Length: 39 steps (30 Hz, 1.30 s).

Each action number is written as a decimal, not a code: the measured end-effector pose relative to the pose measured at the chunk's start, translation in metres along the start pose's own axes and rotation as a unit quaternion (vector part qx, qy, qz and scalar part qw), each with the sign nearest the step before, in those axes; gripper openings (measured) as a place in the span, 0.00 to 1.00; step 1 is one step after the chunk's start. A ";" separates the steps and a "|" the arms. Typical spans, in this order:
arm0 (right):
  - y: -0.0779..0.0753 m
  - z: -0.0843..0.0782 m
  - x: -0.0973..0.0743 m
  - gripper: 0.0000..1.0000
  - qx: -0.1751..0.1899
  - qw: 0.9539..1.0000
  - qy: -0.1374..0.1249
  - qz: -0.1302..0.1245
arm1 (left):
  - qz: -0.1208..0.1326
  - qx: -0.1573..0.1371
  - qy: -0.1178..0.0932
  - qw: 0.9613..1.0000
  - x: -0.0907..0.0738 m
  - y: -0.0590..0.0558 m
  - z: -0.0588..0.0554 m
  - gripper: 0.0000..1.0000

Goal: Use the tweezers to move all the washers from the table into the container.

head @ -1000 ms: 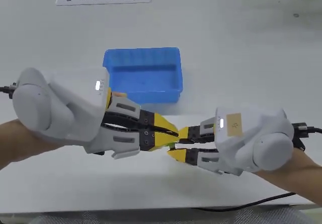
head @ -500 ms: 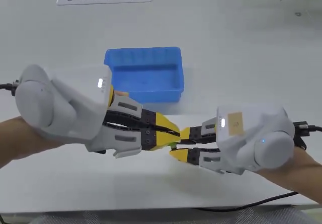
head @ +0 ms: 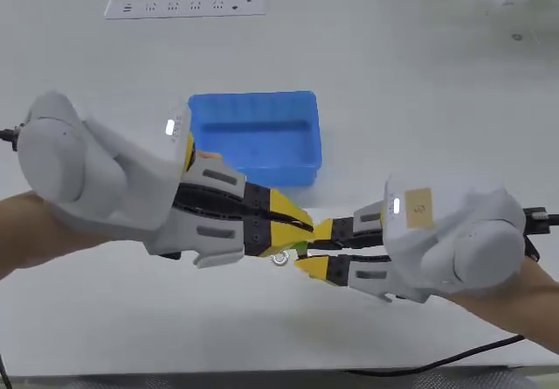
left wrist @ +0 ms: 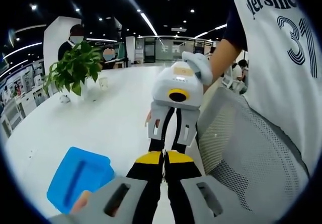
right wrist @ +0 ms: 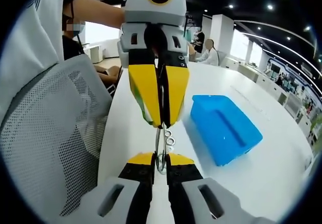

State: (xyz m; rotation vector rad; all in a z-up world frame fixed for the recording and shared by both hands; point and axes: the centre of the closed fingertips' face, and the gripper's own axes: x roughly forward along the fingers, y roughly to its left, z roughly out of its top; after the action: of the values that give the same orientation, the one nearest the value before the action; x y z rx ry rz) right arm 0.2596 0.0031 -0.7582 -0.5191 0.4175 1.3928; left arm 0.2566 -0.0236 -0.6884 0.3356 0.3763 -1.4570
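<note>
My two grippers meet tip to tip over the white table, just in front of the blue container (head: pixel 253 100). The left gripper (head: pixel 300 236) points right with its yellow jaws shut. The right gripper (head: pixel 307 249) points left. In the right gripper view, thin metal tweezers (right wrist: pixel 160 151) run from the shut tips of the left gripper (right wrist: pixel 160 124) down between the jaws of the right gripper (right wrist: pixel 161 160), which are shut on them. Two small washers (right wrist: pixel 170 137) lie on the table beside the tweezers, left of the container (right wrist: pixel 226 126). One washer (head: pixel 279 258) shows just below the jaws.
A white power strip (head: pixel 183 6) lies at the far side of the table. A black cable (head: pixel 437 358) crosses the near right corner by the table's front edge. A mesh chair (right wrist: pixel 55 133) stands off the table's side, and a potted plant (left wrist: pixel 75 70) stands farther along.
The head camera has shifted a little, and a washer now shows under the jaw tips. The left gripper has risen slightly. Both grippers stay tip to tip.
</note>
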 end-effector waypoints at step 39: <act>-0.111 0.078 0.020 0.10 -0.086 0.996 -0.015 -0.036 | 0.024 0.061 0.007 0.998 -0.060 0.104 0.038 0.05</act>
State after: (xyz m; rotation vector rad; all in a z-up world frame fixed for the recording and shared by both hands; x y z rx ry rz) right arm 0.3704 0.0531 -0.6951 -0.6463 0.2524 1.3730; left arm 0.3575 0.0217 -0.6282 0.4505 0.2892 -1.4336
